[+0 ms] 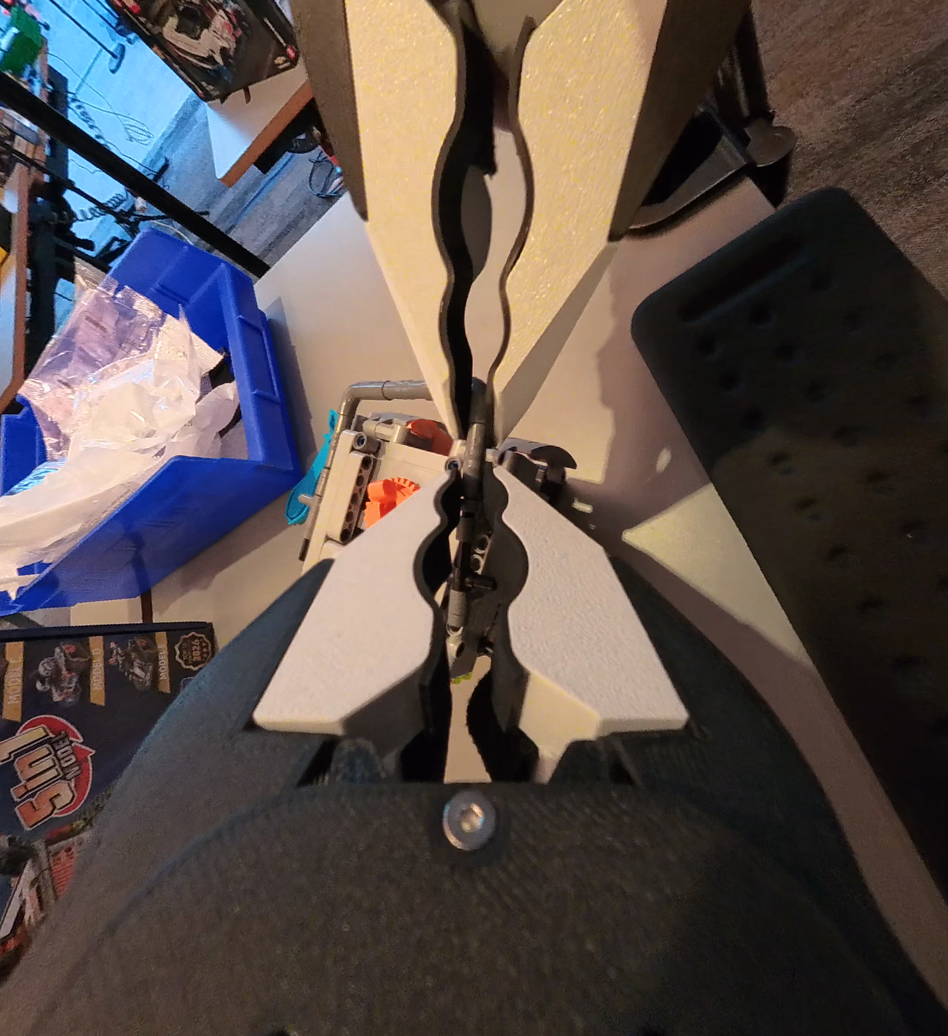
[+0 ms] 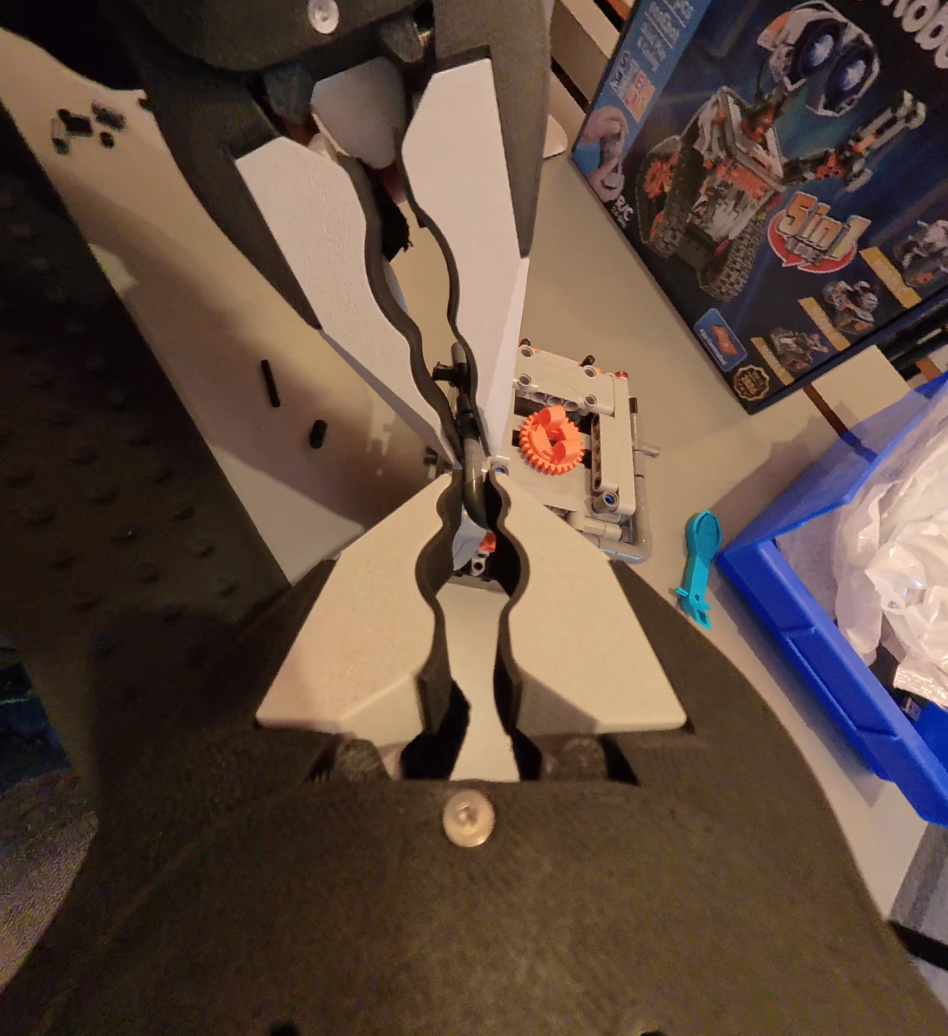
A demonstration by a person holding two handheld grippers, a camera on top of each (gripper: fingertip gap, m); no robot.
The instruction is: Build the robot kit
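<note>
White tabletop (image 2: 600, 280) — both tongs (image 1: 474, 476) (image 2: 474, 476) pinch one dark brick rod (image 1: 471, 504)

A pale tabletop (image 2: 600, 291) is seen carrying a grey brick assembly (image 2: 583, 448), a teal brick separator (image 2: 697, 566), a blue bin (image 2: 830, 661), and a printed box (image 2: 796, 185).

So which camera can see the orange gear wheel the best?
The right wrist view. There the orange gear shows whole, round and toothed, sitting in the grey brick frame. In the left wrist view the orange gear is mostly hidden behind the left gripper, so only part of its toothed edge peeks out.
</note>
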